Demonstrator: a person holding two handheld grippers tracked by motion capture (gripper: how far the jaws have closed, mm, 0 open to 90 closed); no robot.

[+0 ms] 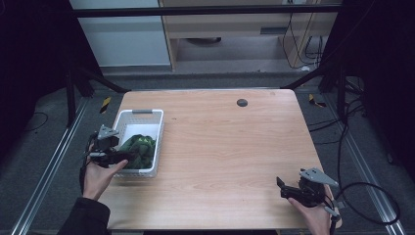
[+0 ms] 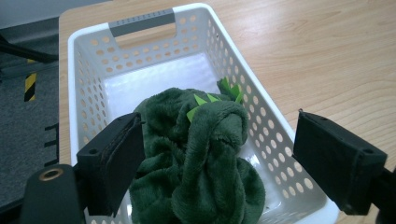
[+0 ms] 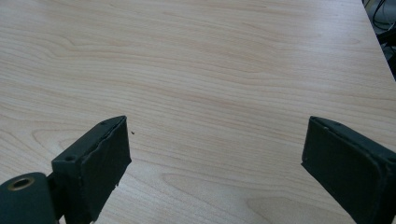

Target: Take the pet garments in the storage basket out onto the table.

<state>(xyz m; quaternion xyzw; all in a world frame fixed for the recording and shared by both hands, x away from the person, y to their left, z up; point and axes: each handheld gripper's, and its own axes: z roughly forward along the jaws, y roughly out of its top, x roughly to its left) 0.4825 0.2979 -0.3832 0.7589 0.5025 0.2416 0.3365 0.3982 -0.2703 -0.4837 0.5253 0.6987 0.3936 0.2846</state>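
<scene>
green plush toy (image 2: 201, 158) | dark, crumpled, lime spikes | in white basket (image 2: 261, 116)

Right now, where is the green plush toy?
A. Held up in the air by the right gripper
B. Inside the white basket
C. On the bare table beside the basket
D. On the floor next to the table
B: the green plush toy lies inside the white basket, with the open left gripper over it.

My bench in a lab recording bay.
I'm at a lone wooden table (image 1: 220, 142), black curtains (image 1: 29, 58) either side, metal rails (image 1: 49, 161) along grey carpet, cables (image 1: 362, 196) trailing, hazard tape (image 1: 105, 104) by the legs.
</scene>
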